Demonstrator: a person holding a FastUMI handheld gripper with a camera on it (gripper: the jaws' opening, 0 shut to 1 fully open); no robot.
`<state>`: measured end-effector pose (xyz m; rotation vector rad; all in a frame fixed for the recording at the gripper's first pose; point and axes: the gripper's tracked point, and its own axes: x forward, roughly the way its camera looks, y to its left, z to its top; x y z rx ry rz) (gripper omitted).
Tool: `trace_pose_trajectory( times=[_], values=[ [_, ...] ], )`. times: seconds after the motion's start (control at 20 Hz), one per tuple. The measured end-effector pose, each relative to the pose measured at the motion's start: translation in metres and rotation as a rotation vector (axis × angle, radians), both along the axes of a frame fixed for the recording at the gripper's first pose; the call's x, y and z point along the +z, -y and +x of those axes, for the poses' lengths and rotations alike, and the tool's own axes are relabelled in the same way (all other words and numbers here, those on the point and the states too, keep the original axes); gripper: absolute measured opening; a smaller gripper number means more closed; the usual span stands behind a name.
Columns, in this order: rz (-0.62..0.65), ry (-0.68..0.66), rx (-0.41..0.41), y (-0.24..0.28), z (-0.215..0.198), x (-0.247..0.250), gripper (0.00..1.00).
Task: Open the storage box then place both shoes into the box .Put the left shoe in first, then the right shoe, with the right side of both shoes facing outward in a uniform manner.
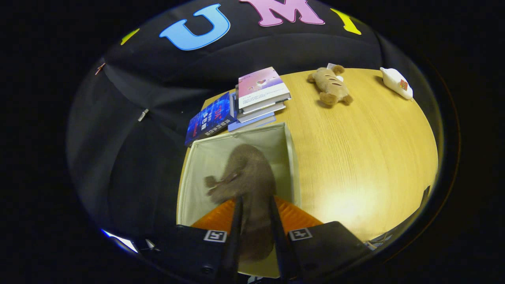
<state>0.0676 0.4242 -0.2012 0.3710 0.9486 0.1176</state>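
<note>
Tongs [255, 205] clamped on shoe [248, 173], above open box [294, 165]

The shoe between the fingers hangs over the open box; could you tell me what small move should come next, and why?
Probably lower it a little further, then open. The gripper is shut on the shoe, which hangs inside the box walls, apparently above the floor.

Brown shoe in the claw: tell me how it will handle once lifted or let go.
The brown shoe looks soft and fuzzy, so it probably flexes where the claw pinches it. It likely weighs little for its size. Released over the open storage box, it would probably flop onto its side, not roll.
</note>
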Motion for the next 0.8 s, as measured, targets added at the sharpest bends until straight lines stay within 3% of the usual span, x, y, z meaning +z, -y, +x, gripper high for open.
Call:
trace_pose_trajectory(
  times=[0.05, 0.1, 0.2, 0.25, 0.55, 0.8],
  values=[
    [0.011, 0.016, 0.015, -0.002, -0.001, 0.006, 0.54],
    [0.002, 0.035, 0.029, 0.0, -0.004, 0.011, 0.76],
    [-0.045, 0.077, 0.057, 0.01, -0.009, 0.019, 0.94],
    [-0.067, 0.1, 0.069, 0.014, -0.011, 0.025, 0.98],
    [-0.088, 0.27, 0.091, 0.045, -0.022, 0.079, 0.99],
    [-0.151, 0.47, 0.063, 0.101, -0.021, 0.14, 0.99]
  ],
)
